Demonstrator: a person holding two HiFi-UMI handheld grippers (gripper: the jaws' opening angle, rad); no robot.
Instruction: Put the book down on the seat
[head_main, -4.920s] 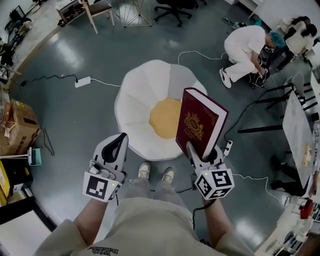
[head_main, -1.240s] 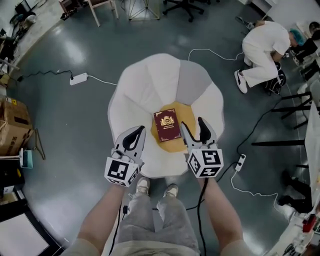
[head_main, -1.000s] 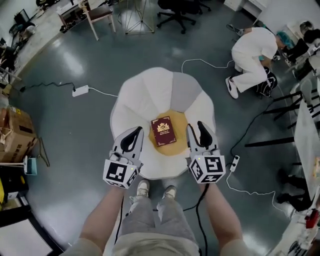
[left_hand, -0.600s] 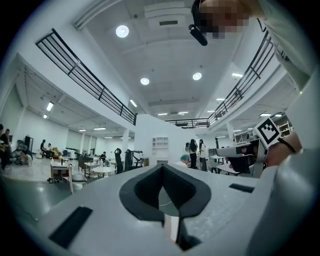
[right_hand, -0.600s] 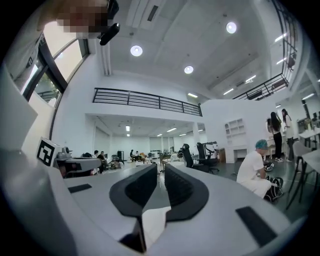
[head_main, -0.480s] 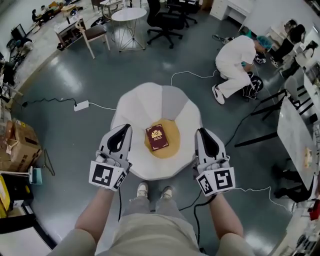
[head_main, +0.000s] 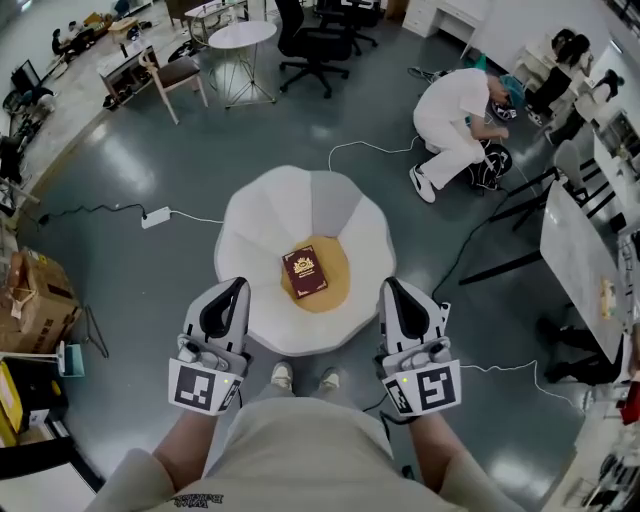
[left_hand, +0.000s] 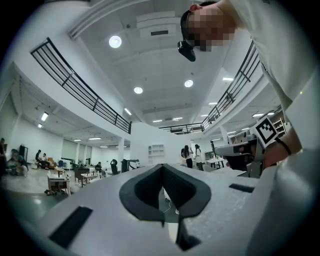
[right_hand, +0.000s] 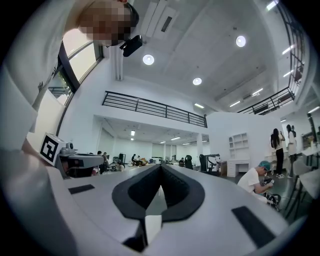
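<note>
Below the head camera, on the grey floor, stands the white seat, and the book lies flat on its yellow middle, cover up and a little turned. The left hand-held gripper and the right hand-held gripper are nearer to the camera, one at each side of the seat, both well apart from the book. Their tips cover small parts of the seat's near rim. From this view it is hard to read how the jaws stand. The person's shirt hides the legs, and only the shoes show. A crouching person in white is at the far right, partly cut by bags and stands.

Along the left hand-held gripper in its own view, the two jaws meet at the tips and nothing is between them. The grey body fills the lower half and hides what is under it. At the right edge the marker cube of the other gripper shows, with its jaws hidden.

Looking along the right hand-held gripper in its view, the jaws have just been closing and are now together, with nothing between them. Its body also hides the low part of the room. The left one's cube is at the left edge, and the crouching person is small at the right.
</note>
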